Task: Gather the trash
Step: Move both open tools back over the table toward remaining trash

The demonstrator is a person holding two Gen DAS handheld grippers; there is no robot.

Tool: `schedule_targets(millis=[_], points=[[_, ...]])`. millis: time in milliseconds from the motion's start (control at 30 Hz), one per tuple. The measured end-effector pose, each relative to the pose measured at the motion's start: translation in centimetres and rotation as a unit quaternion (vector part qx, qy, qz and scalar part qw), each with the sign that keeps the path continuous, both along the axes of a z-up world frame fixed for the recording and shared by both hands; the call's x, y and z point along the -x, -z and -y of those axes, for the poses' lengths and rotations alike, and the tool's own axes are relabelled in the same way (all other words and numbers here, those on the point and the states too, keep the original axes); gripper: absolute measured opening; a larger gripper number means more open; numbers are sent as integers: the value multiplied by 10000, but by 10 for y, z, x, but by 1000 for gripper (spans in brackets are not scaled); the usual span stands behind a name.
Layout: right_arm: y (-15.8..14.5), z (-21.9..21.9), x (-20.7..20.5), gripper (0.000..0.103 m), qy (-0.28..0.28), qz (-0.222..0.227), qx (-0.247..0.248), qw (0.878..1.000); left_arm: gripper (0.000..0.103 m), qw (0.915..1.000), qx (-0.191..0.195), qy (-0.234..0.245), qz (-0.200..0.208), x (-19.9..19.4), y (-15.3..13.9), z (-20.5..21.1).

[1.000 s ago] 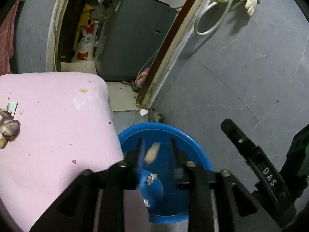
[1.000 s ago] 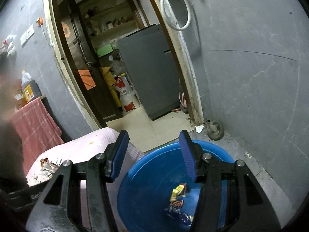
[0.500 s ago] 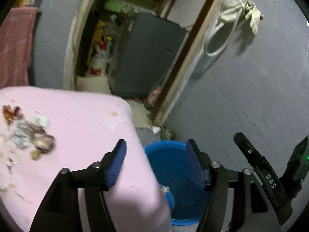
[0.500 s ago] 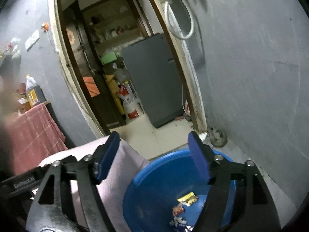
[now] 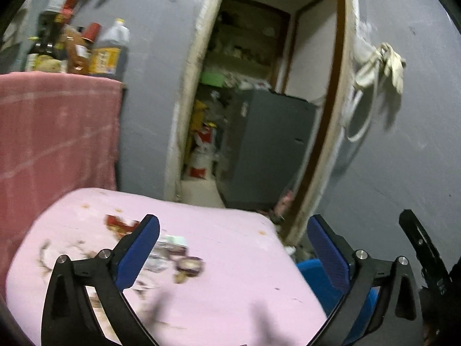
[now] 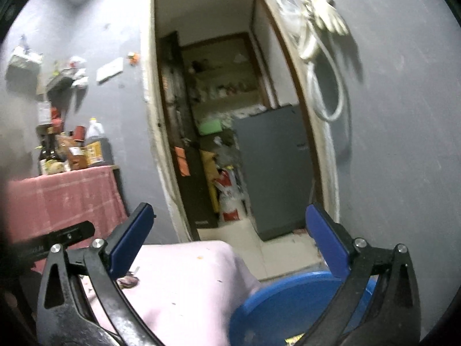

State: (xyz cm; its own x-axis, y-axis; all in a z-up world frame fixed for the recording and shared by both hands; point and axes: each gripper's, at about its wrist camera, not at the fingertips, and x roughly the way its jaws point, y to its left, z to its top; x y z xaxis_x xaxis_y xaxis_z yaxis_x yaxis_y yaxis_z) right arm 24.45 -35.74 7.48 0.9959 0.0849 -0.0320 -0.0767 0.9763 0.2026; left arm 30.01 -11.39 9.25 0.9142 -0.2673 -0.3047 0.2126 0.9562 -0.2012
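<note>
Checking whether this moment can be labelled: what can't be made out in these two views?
- Trash scraps on the pink pad, left wrist view: motion blur, and the left gripper, opening with nothing between its fingers, covers some.
- Blue basin contents: in the right wrist view, hidden by its rim and the bottom edge; in the left wrist view, behind the pad and gripper.
- Bottle labels: too small and blurred.

left claw (image 5: 232,243): black frame, blue ribbed pads, silver screws | right claw (image 6: 229,232): same build
</note>
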Motion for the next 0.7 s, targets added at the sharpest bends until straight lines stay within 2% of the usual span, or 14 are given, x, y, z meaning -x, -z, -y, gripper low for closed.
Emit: schedule_targets(millis=[167, 367, 533, 700], points=[[-5, -32, -2, 103, -310, 101, 272, 9991, 101, 9989, 40, -412, 222, 18, -5, -35], [-6, -64, 2, 103, -679, 304, 565, 9956, 101, 9962, -110, -785, 365, 36, -4, -70], [-5, -89, 2, 103, -907, 378, 819, 9918, 101, 9937, -328, -949, 493, 46, 2, -85], [0, -111, -1, 103, -1104, 257, 1104, 9874, 101, 9925, -475, -1014, 496, 50, 11, -95]])
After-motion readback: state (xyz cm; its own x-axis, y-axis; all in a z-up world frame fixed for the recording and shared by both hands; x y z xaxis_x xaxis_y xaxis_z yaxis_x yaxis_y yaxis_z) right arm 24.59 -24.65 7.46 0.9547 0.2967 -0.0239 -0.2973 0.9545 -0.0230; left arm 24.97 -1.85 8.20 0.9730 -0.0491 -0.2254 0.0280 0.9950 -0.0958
